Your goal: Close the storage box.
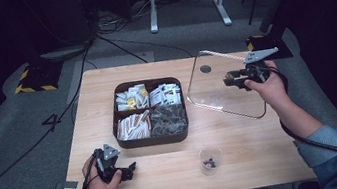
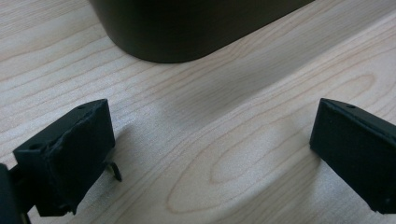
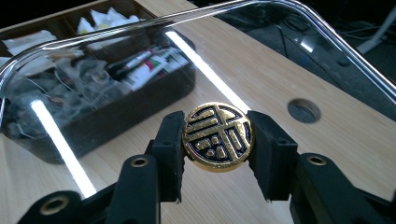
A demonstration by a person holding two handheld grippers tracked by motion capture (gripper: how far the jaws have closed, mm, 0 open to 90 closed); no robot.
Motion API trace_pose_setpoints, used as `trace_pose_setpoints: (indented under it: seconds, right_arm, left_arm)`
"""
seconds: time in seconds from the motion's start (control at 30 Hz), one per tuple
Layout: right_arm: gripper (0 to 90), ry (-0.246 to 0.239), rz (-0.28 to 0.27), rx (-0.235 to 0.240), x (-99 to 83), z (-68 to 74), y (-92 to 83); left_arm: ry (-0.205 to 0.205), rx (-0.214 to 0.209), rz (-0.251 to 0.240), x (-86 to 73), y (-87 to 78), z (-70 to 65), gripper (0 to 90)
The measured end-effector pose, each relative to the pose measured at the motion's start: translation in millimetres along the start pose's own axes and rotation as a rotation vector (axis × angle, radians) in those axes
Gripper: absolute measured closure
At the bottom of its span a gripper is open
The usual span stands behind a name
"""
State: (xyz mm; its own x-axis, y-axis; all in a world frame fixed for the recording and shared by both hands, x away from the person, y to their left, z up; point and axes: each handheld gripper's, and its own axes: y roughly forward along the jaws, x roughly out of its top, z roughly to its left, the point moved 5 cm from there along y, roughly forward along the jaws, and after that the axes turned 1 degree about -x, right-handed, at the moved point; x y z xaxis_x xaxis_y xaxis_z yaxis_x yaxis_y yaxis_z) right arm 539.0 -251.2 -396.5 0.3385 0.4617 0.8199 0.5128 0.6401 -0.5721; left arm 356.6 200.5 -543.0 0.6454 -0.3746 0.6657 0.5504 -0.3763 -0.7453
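Your right tongs (image 3: 217, 140) are clamped on the gold knob (image 3: 217, 136) of the glass lid (image 1: 221, 86), one pad on each side of it, and the lid hangs tilted in the air just to the right of the box (image 1: 149, 111), its lower edge near the surface (image 1: 245, 148) and its upper edge raised toward the far side. The box stands open, four compartments showing: white packets in the two far ones, paper sticks in the near left, dark sachets in the near right. So the step in hand looks like carrying the lid, either off the box to be set aside or back over it; from this moment alone you cannot tell which. Your left tongs (image 2: 210, 154) rest apart and empty just in front of the box's near left corner, low over the bare wood. A small clear cup (image 1: 211, 160) with something dark in it stands in front of the box's near right corner, well clear of the lid. The next move calls for a steady wrist: the knob is round and smooth, so the lid could swivel between the pads if you tilt it more. Level it before lowering, whether onto the surface to the right of the box or squarely over the box's rim, and keep its edge from knocking the box wall.
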Motion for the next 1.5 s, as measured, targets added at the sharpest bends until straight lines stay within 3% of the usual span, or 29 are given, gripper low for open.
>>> trace_pose_setpoints:
  seconds: [0.3, 0.53, 0.93, 1.5]
  right_arm:
    - [58.9, -0.059, 0.017, 0.061, 34.0, 33.6, 19.3]
    - [58.9, -0.071, 0.016, 0.087, 54.5, 51.9, 35.1]
    - [58.8, -0.073, 0.014, 0.132, 75.2, 78.7, 63.0]
    - [58.8, -0.086, 0.023, 0.166, 93.1, 101.5, 107.6]
  left_arm:
    - [-0.002, -0.002, -0.001, 0.2, 0.3, -0.3, 0.2]
    - [-0.006, -0.002, -0.001, 0.6, 0.6, -0.5, 0.1]
    - [-0.005, -0.003, 0.004, 0.6, 0.3, -0.4, 0.1]
    - [-0.003, -0.001, 0.002, 0.7, 0.4, -0.1, 0.2]
